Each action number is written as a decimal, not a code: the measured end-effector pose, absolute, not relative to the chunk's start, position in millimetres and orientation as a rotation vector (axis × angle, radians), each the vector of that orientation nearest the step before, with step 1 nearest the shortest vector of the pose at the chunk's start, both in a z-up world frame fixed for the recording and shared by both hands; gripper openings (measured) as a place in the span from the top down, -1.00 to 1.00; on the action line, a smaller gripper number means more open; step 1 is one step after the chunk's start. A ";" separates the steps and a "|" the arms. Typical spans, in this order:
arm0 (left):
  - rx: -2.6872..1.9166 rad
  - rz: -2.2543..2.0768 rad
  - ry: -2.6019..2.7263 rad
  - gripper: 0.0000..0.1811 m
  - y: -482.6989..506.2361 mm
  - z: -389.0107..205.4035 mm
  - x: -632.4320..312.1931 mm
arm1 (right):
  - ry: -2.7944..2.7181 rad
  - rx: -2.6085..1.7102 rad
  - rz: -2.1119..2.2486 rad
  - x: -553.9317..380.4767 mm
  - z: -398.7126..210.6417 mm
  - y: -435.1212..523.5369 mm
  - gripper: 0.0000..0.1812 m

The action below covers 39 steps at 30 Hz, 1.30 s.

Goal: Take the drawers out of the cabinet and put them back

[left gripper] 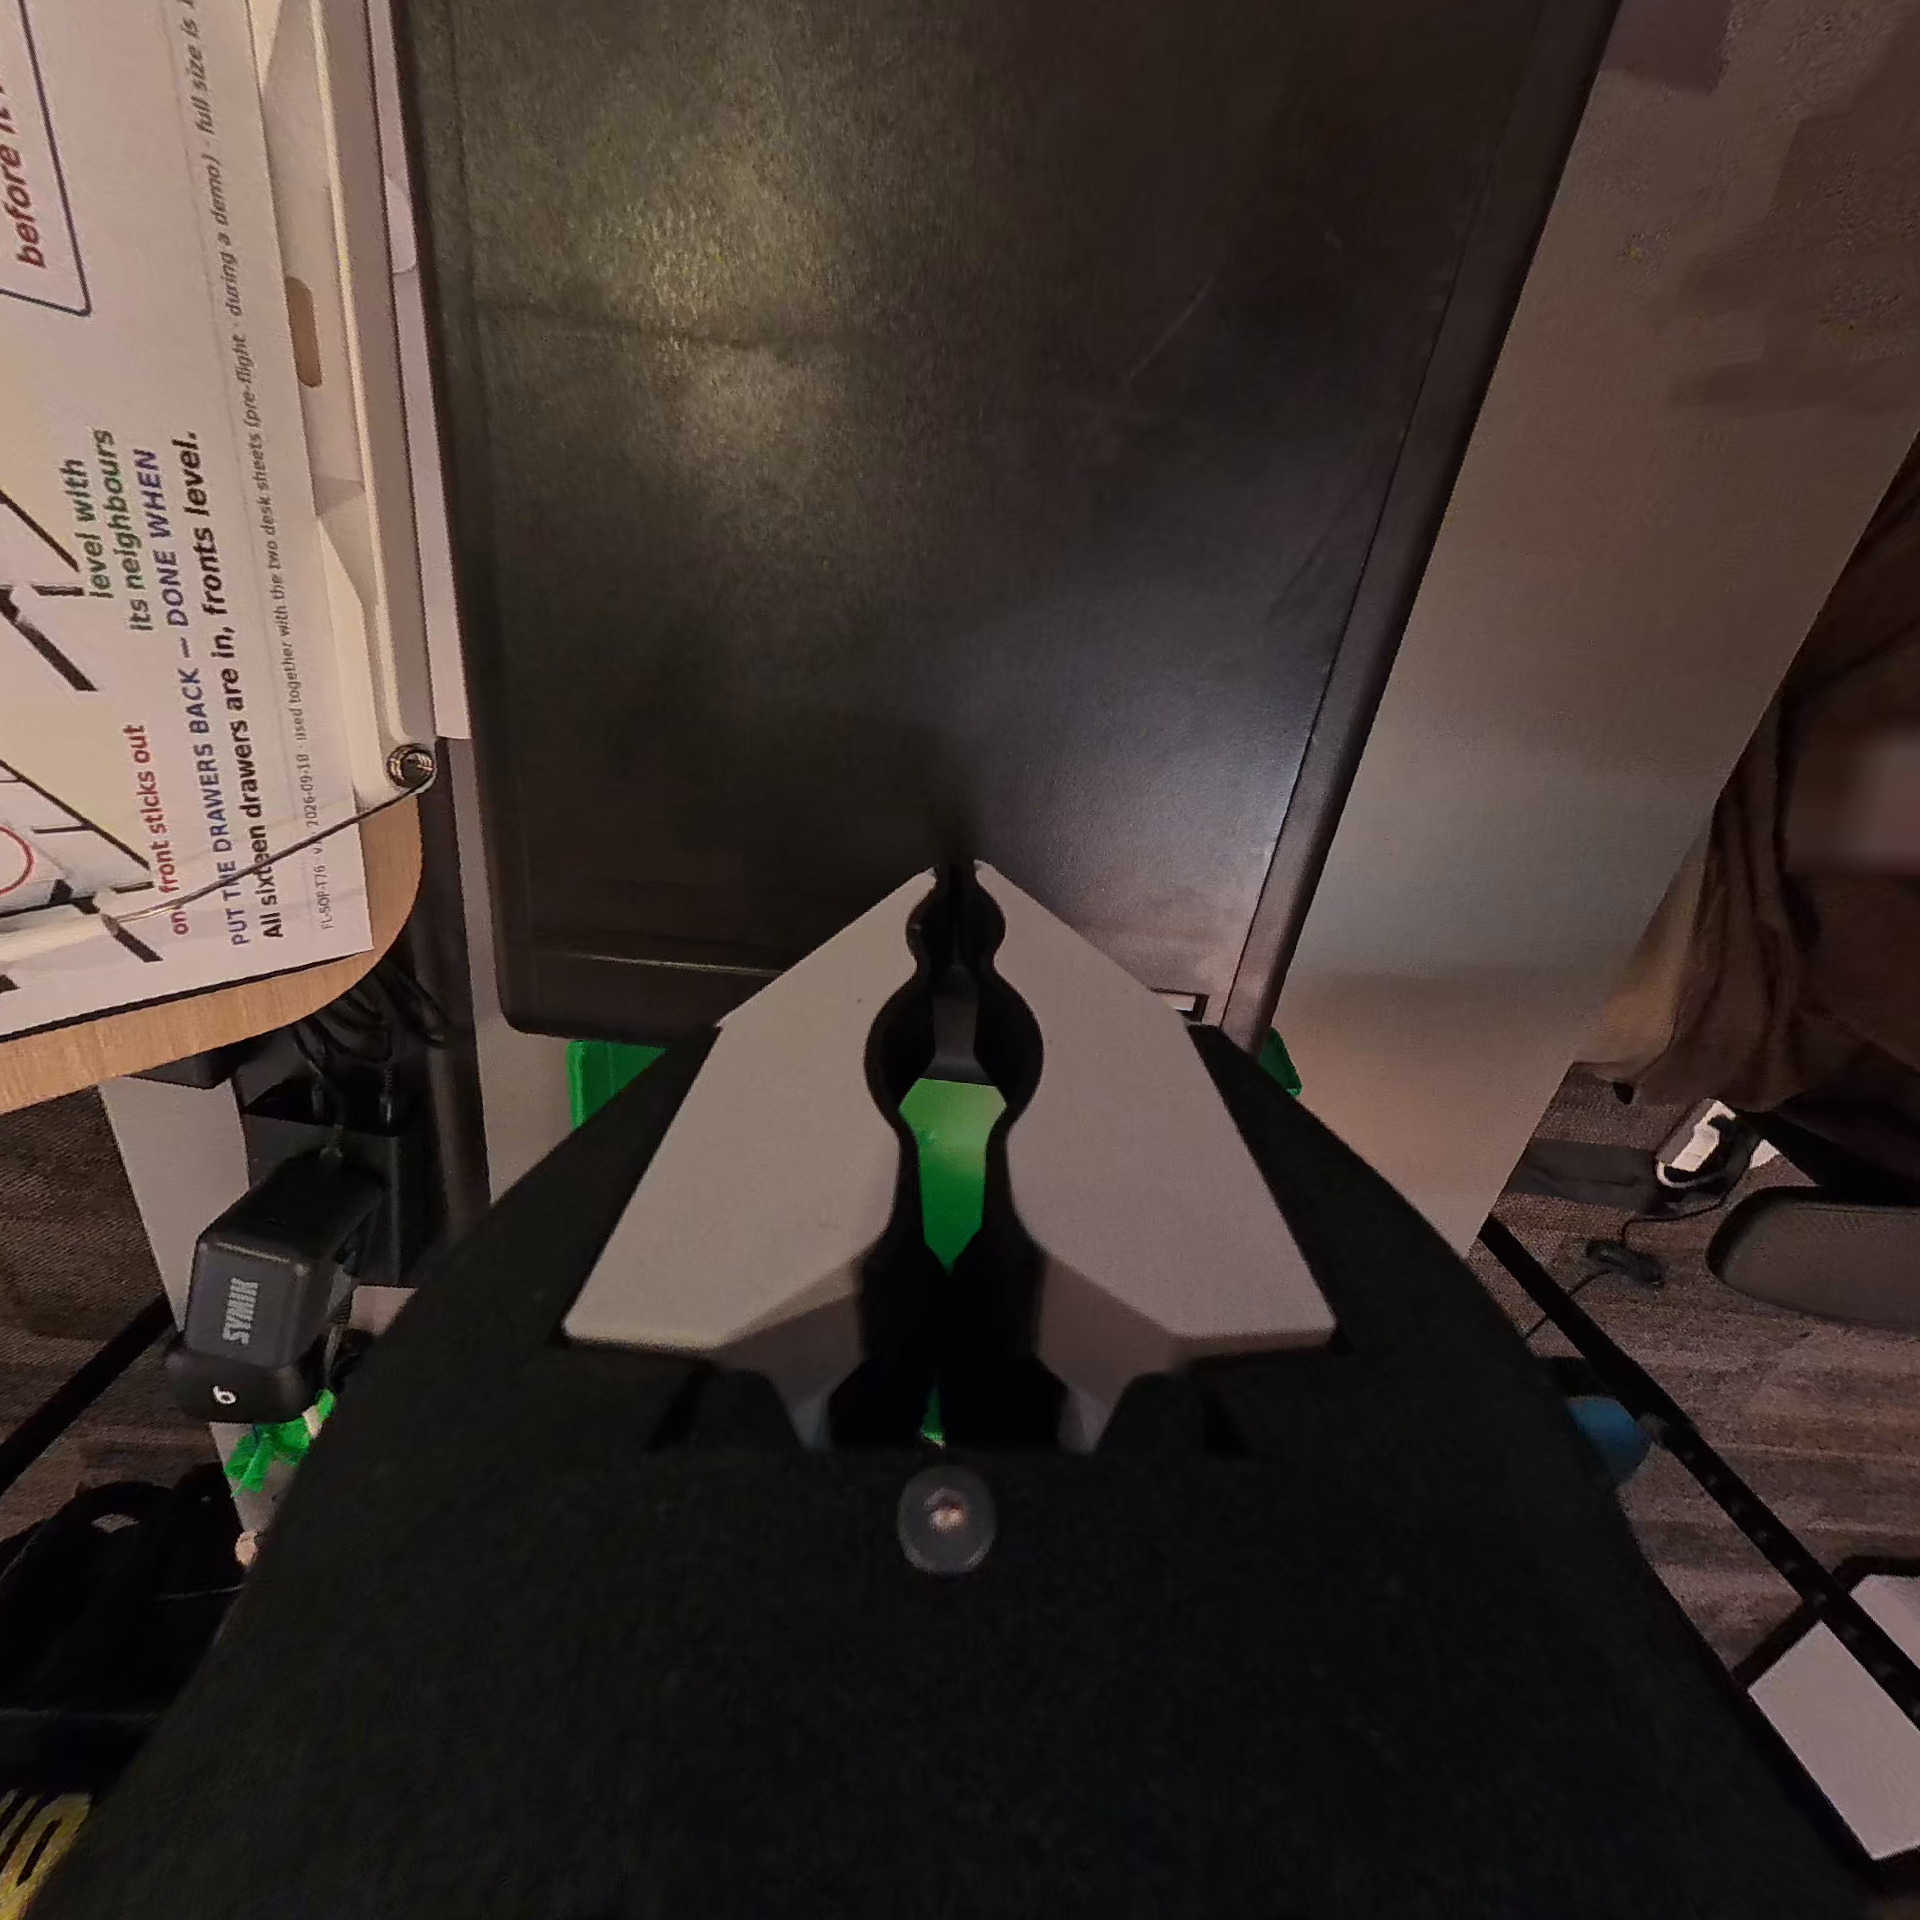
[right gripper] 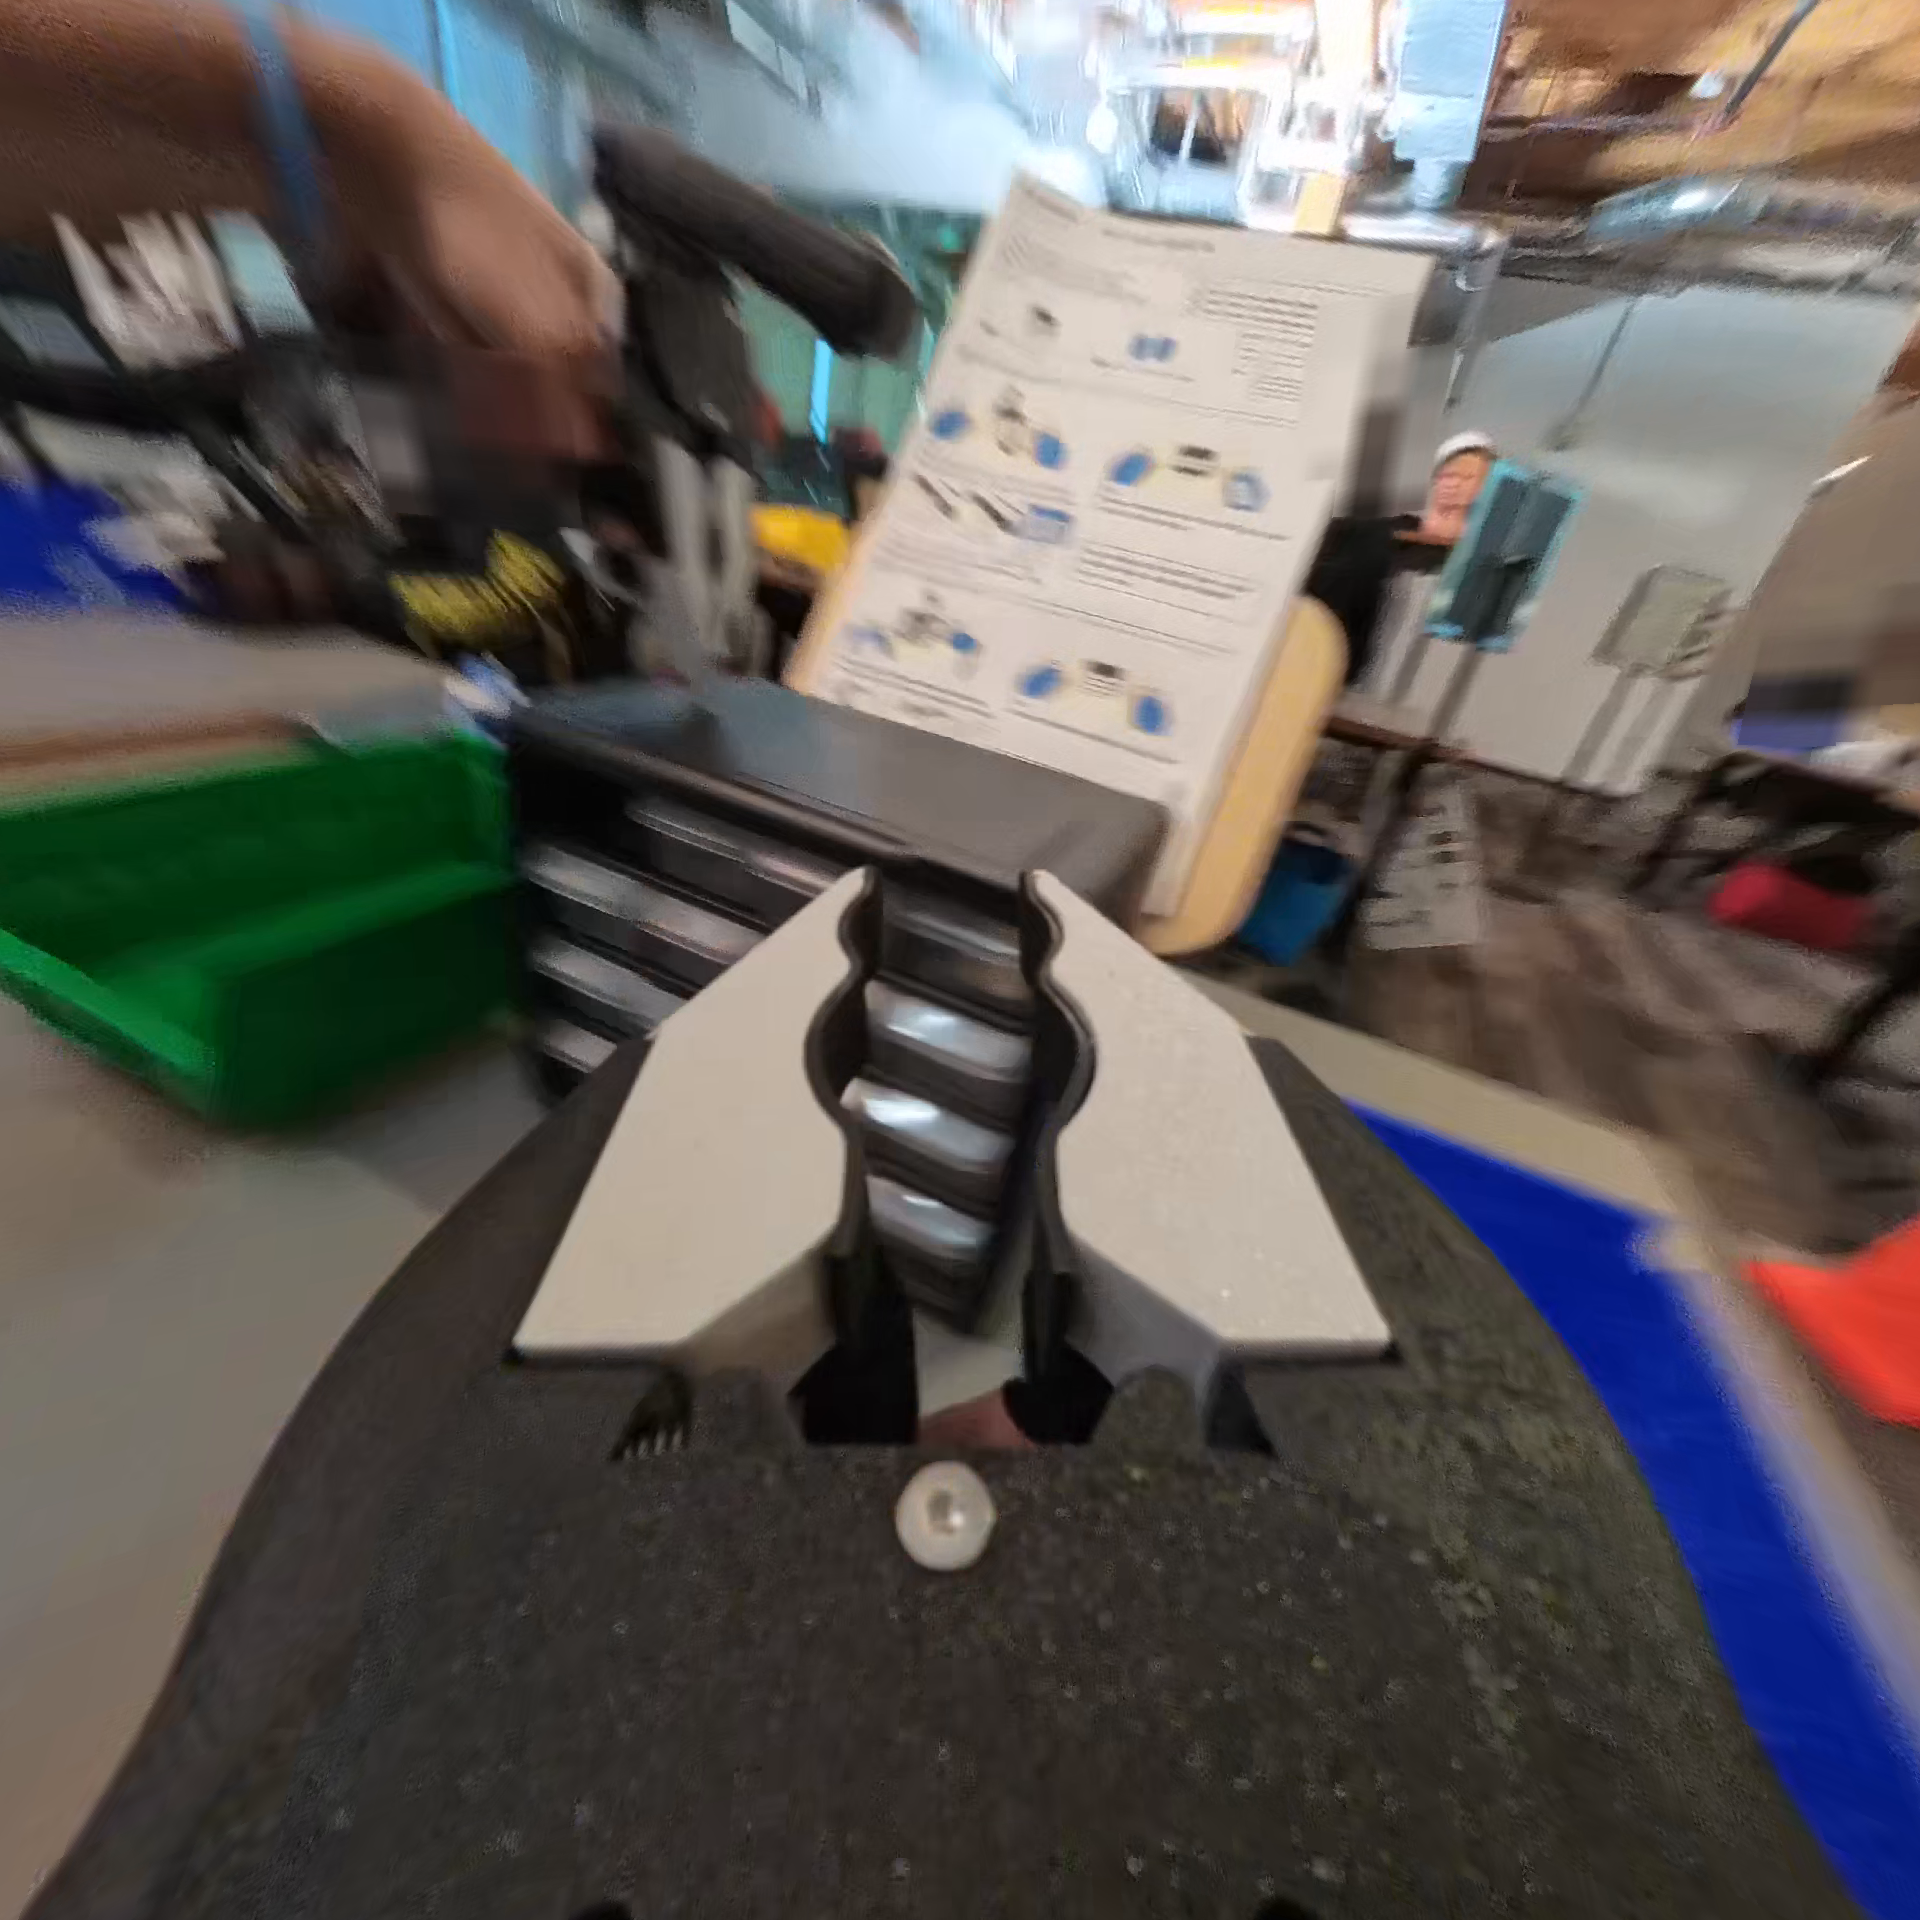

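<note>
Cluttered workshop background in the right wrist view, blurred throughout; grey table surface [right gripper: 260, 1299] in the foreground. Black cabinet [right gripper: 831, 790] standing on that surface, dead ahead of the right gripper [right gripper: 948, 894]. Stacked drawers [right gripper: 940, 1127] with pale, shiny fronts visible through the gap between the grey fingers [right gripper: 727, 1122]. Fingers spread apart, nothing between them, tips level with the cabinet's top edge (contact not determinable from the blur). Green bin [right gripper: 239, 935] left of the cabinet, just beside it. White instruction board [right gripper: 1101, 499] propped upright behind the cabinet. Hand [right gripper: 416, 270] above and left of the cabinet, on a dark handle.

Left wrist view: dark flat top panel of the cabinet [left gripper: 935, 468] filling the frame ahead of the left gripper [left gripper: 954, 883]. Fingertips closed together over the near edge of the panel; a small dark part seen in the gap behind the tips, grip on it not confirmable. Green plastic [left gripper: 940, 1143] below. Printed sheet [left gripper: 156, 623] left of the cabinet.
</note>
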<state>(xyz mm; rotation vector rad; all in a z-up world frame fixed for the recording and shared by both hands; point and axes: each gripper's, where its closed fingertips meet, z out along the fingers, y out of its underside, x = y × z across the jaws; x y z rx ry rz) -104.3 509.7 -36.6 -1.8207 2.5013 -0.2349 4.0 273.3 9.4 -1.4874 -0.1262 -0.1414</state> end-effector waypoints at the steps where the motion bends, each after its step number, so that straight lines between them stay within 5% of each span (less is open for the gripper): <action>1: -1.820 -0.231 2.502 1.00 509.6 -36.6 -104.3 | -0.049 -1.461 -0.004 -22.8 3.6 276.0 0.71; 9: -1.847 -0.224 2.504 1.00 509.8 -36.6 -104.2 | 0.197 -1.251 0.693 -175.2 -28.1 353.6 0.51; 20: -1.834 -0.244 2.492 1.00 509.3 -36.4 -104.8 | 0.671 -0.837 0.904 -104.4 -55.6 424.0 0.83; 39: -1.804 -0.187 2.541 1.00 509.4 -36.6 -104.8 | 0.786 -0.672 1.040 -80.0 -49.4 437.6 0.96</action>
